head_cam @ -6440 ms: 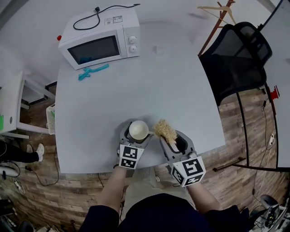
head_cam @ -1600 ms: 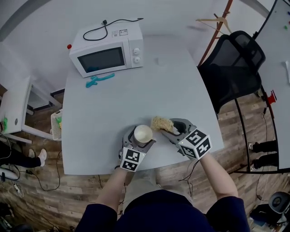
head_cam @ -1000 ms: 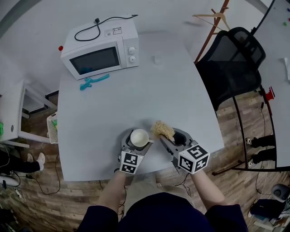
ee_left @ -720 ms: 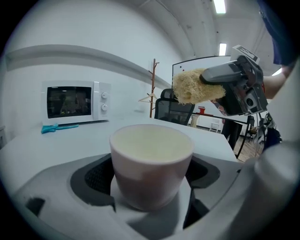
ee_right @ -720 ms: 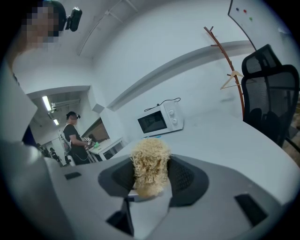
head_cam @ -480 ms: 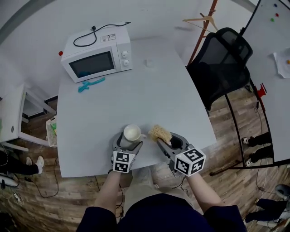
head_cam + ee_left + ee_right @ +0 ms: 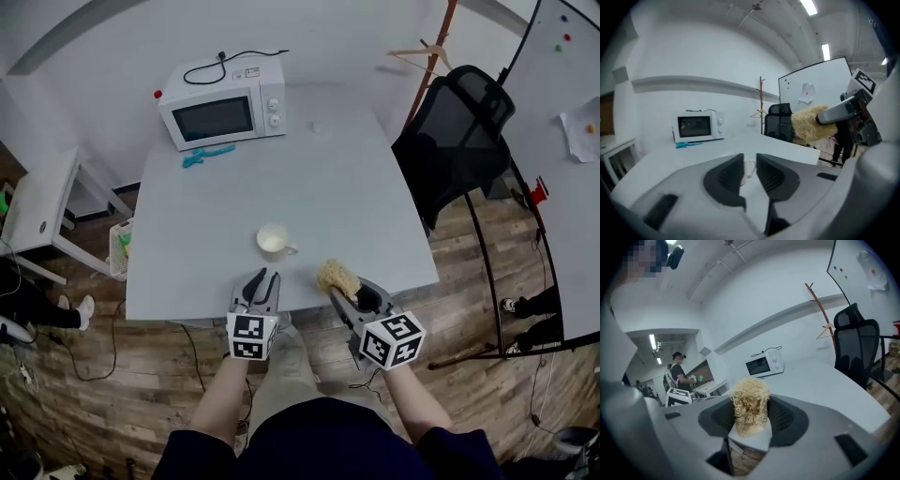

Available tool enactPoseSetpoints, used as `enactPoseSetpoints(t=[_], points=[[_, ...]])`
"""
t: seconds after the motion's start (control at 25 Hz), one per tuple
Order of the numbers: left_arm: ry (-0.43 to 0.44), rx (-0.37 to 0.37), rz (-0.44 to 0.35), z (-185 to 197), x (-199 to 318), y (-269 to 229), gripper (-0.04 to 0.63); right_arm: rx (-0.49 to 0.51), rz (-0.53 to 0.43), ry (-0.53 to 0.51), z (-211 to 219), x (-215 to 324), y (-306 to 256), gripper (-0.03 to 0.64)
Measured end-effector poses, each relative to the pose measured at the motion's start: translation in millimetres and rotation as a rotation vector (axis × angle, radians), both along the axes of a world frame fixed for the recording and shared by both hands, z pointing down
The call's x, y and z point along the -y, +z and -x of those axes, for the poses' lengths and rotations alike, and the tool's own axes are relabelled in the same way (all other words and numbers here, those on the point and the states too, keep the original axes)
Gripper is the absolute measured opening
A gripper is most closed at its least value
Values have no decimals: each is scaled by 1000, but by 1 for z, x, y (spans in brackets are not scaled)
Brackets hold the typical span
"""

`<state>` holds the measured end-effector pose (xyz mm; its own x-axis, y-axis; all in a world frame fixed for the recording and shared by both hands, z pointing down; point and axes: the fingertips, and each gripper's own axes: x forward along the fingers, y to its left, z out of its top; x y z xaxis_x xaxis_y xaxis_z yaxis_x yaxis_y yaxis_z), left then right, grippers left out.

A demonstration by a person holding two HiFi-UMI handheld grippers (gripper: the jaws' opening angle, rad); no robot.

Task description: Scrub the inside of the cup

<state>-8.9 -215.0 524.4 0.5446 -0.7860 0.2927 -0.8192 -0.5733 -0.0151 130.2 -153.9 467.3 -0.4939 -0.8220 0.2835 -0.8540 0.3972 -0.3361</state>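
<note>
**Cup let go, scrubbing seemingly paused or done**

Finds the left gripper empty, its jaws just drawn in to a narrow gap with nothing between them. Contrasts with half a second ago, with the cup clasped in that same gripper. Now leaves the cup standing upright and alone on the table, handle toward the right in the head view. Places it ahead of the left gripper and well apart from it. Catches only a distant sliver of cup and handle through the gap in the left gripper view. Sets the gripper itself back over the table's near edge.

Shows the right gripper clamped on the scrubber, with the pale fibrous tuft poking out past the jaws. Holds it at the near edge too, right of the cup, neither touching it nor over its mouth.

Reads, as a judgement, as the close of a scrubbing pass, perhaps of the whole task: no hold on the cup, no scrubber inside it. Calls for a fresh left-hand grasp before any further scrubbing. Cannot tell how clean the inside is.

Farther out, only a microwave at the table's far left corner.
</note>
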Motion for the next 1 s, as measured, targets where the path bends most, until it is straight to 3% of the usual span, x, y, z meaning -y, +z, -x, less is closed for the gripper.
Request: enactPoseSetpoints(t=[0.04, 0.16, 0.36, 0.68, 1.0], points=[[-38, -6, -21, 3, -8, -10, 55, 16, -3, -3, 1, -8, -2, 183], [-73, -67, -21, 3, -36, -34, 24, 7, -25, -7, 4, -30, -8, 183], [-74, -129, 39, 0, -84, -49, 17, -31, -73, 6, 12, -63, -17, 183], [-51, -113, 74, 21, -147, -57, 15, -109, -152, 60, 38, -113, -32, 183], [-29, -109, 81, 51, -220, -71, 15, -94, -145, 89, 71, -187, -39, 183]])
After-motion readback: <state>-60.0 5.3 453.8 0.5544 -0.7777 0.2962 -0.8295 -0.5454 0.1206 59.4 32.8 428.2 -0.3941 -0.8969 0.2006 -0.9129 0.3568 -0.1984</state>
